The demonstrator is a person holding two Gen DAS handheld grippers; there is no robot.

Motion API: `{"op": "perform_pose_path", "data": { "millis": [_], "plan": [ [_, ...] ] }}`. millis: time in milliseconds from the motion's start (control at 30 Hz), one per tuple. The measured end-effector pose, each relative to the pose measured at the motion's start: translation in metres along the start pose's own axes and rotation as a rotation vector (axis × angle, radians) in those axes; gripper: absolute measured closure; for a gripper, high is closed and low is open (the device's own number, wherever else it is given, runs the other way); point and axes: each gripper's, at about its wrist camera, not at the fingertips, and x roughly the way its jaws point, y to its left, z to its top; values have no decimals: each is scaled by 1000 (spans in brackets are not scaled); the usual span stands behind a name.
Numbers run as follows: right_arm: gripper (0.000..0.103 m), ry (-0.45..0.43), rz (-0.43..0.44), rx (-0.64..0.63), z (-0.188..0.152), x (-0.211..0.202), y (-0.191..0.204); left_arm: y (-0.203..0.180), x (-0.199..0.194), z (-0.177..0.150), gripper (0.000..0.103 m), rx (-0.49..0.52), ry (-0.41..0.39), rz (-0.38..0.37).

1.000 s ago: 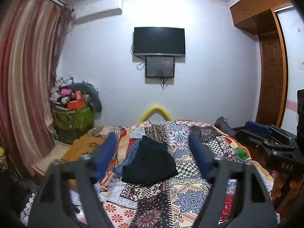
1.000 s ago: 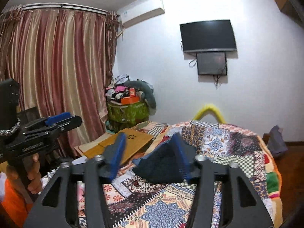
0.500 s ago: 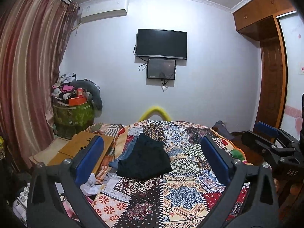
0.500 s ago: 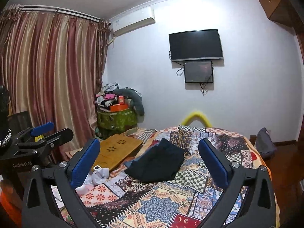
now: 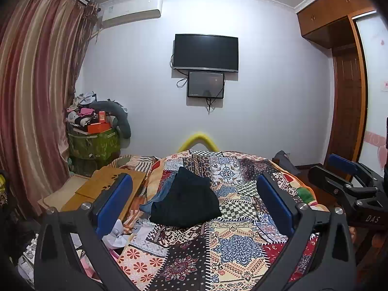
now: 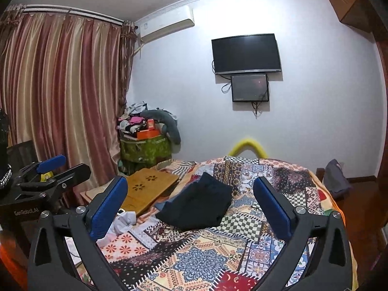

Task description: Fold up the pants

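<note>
Item: dark pants (image 5: 185, 200), folded in a heap on the patchwork quilt (image 5: 232, 249), mid-bed beside blue fabric (image 5: 155, 200). Long axis runs toward the far wall, narrow end pointing away. Left gripper (image 5: 194, 205) and right gripper (image 6: 191, 205): fingers spread wide, empty, held above the quilt, clear of the pants.

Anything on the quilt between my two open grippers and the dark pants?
Nothing visible. Only bare patchwork quilt lies between the left gripper, the right gripper and the dark folded pants. Both grippers are open and empty.
</note>
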Motion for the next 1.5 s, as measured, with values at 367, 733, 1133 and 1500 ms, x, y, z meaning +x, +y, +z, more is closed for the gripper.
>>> {"op": "perform_pose_path", "data": {
  "millis": [367, 733, 1133, 1500],
  "plan": [
    [0, 17, -6, 17, 1, 0, -3, -1, 6, -3, 0, 3, 16, 1],
    [0, 28, -10, 23, -1, -2, -3, -2, 10, -3, 0, -1, 25, -8],
    [0, 28, -12, 30, 0, -3, -6, -1, 12, -2, 0, 3, 25, -16],
    [0, 27, -14, 31, 0, -3, -6, 1, 13, -4, 0, -3, 30, -36]
  ]
}}
